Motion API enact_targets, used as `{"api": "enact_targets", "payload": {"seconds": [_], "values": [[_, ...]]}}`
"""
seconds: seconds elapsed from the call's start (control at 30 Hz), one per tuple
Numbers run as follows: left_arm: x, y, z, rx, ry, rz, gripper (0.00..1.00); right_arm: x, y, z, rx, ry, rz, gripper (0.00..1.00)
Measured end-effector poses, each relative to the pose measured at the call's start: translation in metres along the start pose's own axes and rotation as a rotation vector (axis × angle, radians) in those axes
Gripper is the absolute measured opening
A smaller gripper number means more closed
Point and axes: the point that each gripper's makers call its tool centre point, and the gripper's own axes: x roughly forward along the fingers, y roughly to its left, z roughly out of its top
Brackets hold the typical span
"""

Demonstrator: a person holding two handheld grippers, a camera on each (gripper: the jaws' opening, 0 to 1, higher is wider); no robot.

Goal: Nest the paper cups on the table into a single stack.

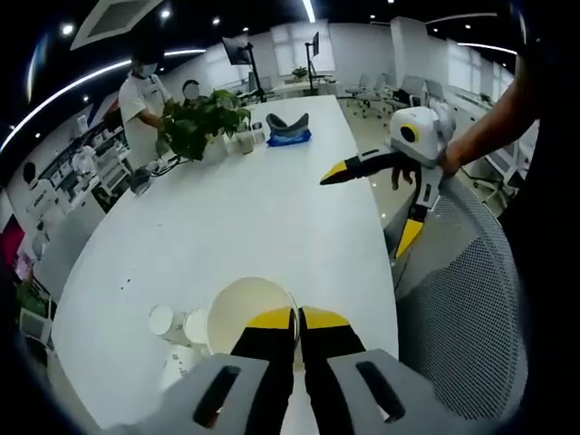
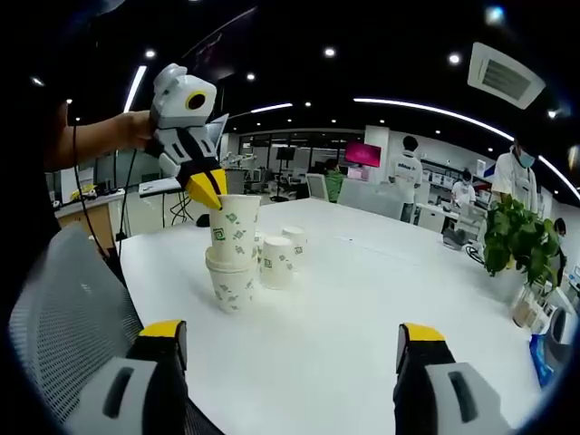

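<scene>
Held by its rim between the closed yellow tips of the left gripper (image 2: 207, 188), a white paper cup printed with small green marks (image 2: 234, 231) sits upright, nested into a second matching paper cup (image 2: 232, 285) that stands on the white table (image 2: 362, 308); its upper half rises above the lower cup's rim. Just beside this pair, on the far side from the left gripper, stand two more white green-printed paper cups (image 2: 277, 262) close together, upright. In the left gripper view the held cup's round open mouth (image 1: 246, 313) lies directly ahead of the jaw tips, with the other cups (image 1: 174, 323) just left of it.
</scene>
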Motion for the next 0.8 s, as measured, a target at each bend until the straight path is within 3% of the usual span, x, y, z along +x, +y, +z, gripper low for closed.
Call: {"api": "enact_targets", "payload": {"seconds": [0.2,0.4,0.57,0.8], "values": [[0.017,0.000,-0.019,-0.022,0.041,-0.004,0.00,-0.001,-0.002,0.001,0.003,-0.004,-0.008,0.97],[0.032,0.004,-0.033,-0.081,0.042,-0.012,0.00,-0.001,-0.002,0.000,0.005,-0.003,-0.011,0.97],[0.041,-0.002,-0.041,-0.145,0.043,-0.060,0.00,0.000,-0.002,0.000,0.008,-0.001,-0.008,0.97],[0.047,-0.007,-0.046,-0.161,0.040,-0.099,0.01,0.000,-0.003,0.000,0.009,0.001,-0.012,0.96]]}}
